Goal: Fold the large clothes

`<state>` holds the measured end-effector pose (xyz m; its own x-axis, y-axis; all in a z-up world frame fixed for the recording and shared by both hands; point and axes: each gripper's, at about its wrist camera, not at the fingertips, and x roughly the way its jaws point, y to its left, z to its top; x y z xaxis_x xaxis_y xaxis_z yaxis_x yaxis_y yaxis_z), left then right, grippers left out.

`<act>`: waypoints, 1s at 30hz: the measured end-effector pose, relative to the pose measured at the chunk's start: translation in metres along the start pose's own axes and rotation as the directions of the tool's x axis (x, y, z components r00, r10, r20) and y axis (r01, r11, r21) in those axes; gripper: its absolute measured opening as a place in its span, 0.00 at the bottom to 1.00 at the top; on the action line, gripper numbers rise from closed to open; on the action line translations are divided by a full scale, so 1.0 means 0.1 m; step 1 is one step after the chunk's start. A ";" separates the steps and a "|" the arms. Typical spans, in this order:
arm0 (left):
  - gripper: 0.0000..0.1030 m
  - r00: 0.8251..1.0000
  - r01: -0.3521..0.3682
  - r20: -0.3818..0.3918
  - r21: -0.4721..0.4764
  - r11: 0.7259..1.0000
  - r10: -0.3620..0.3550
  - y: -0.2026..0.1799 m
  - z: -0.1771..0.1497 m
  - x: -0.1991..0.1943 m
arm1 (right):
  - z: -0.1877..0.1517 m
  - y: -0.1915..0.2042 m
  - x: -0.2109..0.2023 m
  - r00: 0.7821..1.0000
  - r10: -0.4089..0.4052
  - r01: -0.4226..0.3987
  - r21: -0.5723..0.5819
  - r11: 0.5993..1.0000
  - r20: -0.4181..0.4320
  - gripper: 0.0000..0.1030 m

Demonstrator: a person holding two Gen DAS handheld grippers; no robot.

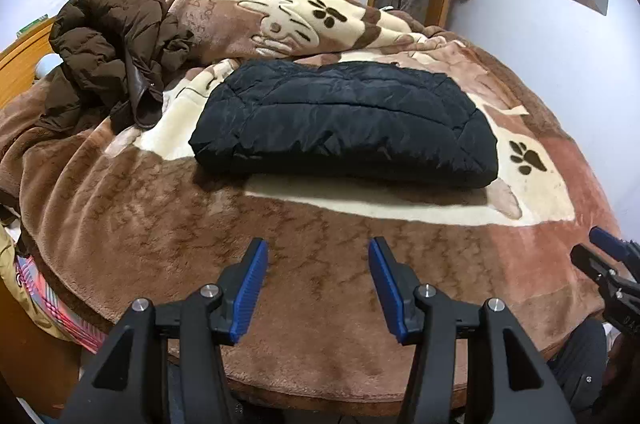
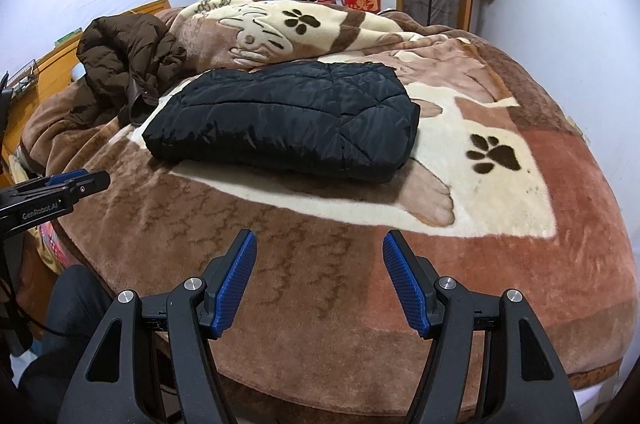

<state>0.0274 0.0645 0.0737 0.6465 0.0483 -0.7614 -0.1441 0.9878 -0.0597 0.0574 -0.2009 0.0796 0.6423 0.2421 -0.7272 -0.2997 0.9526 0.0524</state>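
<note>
Black jacket (image 1: pixel 344 122) sits folded mid-bed on the blanket (image 1: pixel 320 304), brown coat (image 1: pixel 108 48) heaped just beside its left end. Left gripper (image 1: pixel 318 288) and right gripper (image 2: pixel 320 280) hover over the bare near edge, fingers spread, empty.

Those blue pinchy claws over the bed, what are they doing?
A person is folding big coats with a gripper in each hand. The black jacket lies folded flat on the paw-print blanket. The left gripper and the right gripper are both open and empty, held above the blanket's near edge, apart from the jacket. A brown coat sits crumpled in a heap at the back left, not folded yet.
</note>
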 end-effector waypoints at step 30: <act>0.53 1.000 0.018 -0.003 0.022 1.000 -0.018 -0.06 -0.04 -0.04 | -0.03 0.06 0.04 1.000 0.003 -0.003 -0.006 1.000 -0.026 0.64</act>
<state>0.0227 0.0582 0.0743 0.6467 0.0299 -0.7621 -0.1156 0.9915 -0.0592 0.0557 -0.1944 0.0752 0.6227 0.2397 -0.7448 -0.3059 0.9507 0.0503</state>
